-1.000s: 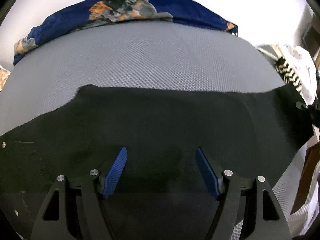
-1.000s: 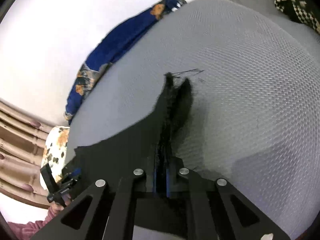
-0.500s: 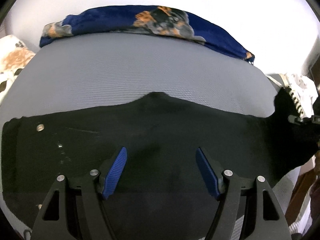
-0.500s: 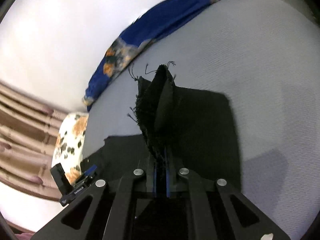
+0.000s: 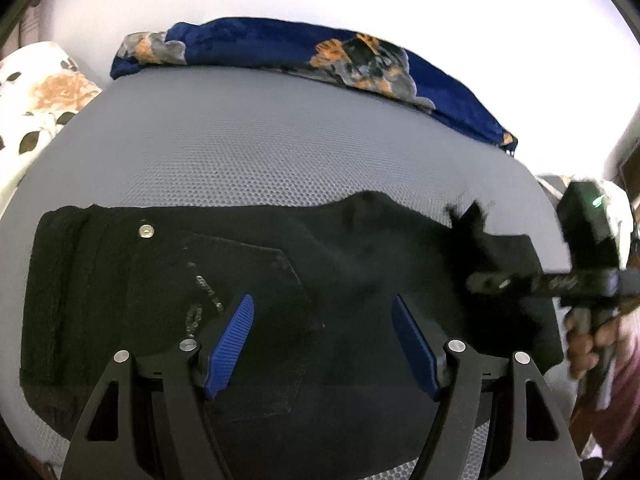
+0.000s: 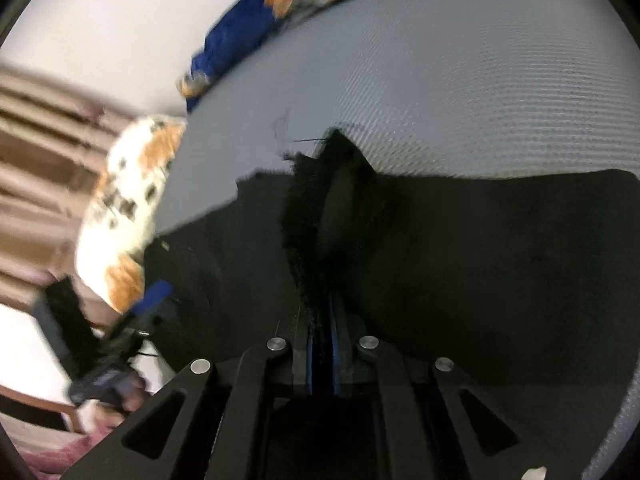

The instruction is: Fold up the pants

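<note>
Right wrist view: right gripper [image 6: 322, 320] pinches the black pants' [image 6: 480, 260] frayed hem, its jaws just easing apart.
Left gripper [image 5: 322, 336] hangs wide and empty above the pants [image 5: 160, 280].

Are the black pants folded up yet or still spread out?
Partly folded. The right gripper pinches a frayed leg end above the black pants, which lie flat on the grey mattress.

The right tool [image 5: 476, 282] is smeared by motion; its blue pads vanish under the black pants' hem [image 6: 316, 216]. The pants [image 5: 280, 264] run off the frame's bottom edge.
</note>
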`<state>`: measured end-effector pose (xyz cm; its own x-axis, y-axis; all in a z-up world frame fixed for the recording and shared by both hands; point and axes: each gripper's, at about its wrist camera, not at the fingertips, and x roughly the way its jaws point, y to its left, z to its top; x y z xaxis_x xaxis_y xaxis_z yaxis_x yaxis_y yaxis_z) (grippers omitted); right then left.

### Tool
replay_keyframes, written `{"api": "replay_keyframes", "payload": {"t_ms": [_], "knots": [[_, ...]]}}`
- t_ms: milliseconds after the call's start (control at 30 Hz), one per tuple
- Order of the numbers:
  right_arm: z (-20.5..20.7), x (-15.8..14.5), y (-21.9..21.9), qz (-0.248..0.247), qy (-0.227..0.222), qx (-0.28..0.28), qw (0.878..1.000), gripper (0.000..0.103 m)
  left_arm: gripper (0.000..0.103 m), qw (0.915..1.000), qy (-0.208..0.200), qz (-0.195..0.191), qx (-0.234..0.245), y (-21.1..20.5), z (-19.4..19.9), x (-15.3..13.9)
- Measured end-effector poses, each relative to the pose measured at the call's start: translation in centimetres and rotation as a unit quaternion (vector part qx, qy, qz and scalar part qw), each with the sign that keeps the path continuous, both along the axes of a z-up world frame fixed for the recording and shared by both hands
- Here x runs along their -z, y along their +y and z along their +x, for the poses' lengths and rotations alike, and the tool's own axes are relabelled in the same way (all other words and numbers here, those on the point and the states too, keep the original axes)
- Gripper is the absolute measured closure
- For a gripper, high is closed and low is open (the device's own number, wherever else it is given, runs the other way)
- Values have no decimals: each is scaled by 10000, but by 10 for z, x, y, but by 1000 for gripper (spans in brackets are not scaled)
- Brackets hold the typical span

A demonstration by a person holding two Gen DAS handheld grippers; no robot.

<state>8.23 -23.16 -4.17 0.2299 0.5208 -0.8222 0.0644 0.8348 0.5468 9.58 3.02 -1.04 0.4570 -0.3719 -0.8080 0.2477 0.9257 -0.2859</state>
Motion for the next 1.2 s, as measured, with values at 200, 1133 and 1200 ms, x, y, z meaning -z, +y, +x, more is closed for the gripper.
{"api": "replay_keyframes", "payload": {"t_ms": [200, 1133, 1200], "knots": [[0, -17, 13, 93, -120, -112, 9998, 61, 31, 9991, 181, -375, 119, 2, 0, 2], [-85, -45, -79, 188, -662, 1663, 9837, 50, 50, 9335, 2701, -2137, 996, -82, 12, 64], [-86, -45, -82, 271, -676, 1741, 9820, 50, 50, 9208, 2921, -2417, 918, -87, 11, 71]]}}
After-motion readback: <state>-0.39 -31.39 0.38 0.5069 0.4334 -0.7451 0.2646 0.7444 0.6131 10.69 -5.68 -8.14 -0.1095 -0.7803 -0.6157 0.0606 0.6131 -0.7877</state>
